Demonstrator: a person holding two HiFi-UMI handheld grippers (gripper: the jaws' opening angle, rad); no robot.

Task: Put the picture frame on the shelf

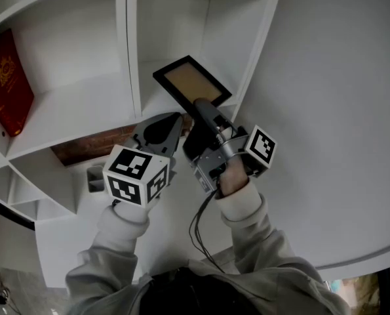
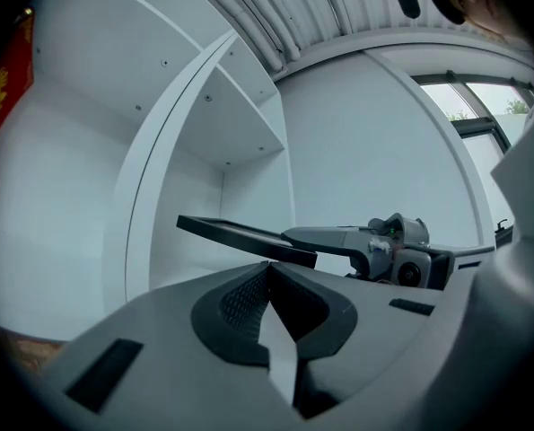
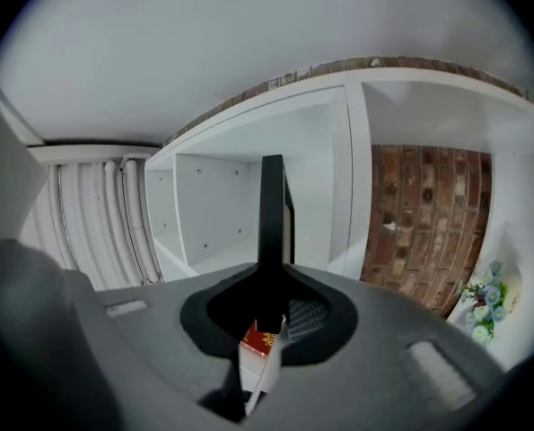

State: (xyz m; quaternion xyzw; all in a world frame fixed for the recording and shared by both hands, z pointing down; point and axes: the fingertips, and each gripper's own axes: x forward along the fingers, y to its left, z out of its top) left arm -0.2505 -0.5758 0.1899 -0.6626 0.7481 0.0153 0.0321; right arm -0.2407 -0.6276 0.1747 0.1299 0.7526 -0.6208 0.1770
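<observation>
The picture frame (image 1: 192, 84) is black with a tan panel. It hangs flat in front of the middle compartment of the white shelf (image 1: 83, 100). My right gripper (image 1: 204, 110) is shut on its near edge. In the right gripper view the frame (image 3: 272, 214) stands edge-on between the pads of the right gripper (image 3: 271, 285). My left gripper (image 1: 172, 125) sits just left of it, shut with nothing in it. In the left gripper view its jaws (image 2: 268, 272) meet below the frame (image 2: 240, 238). I cannot tell whether the frame touches the shelf board.
A red book (image 1: 8, 81) leans in the left compartment. An upright divider (image 1: 129, 44) stands left of the frame. A brick wall (image 3: 424, 214) shows behind the shelf and a small bunch of flowers (image 3: 486, 308) sits at the right. A white wall (image 1: 339, 110) curves right of the shelf.
</observation>
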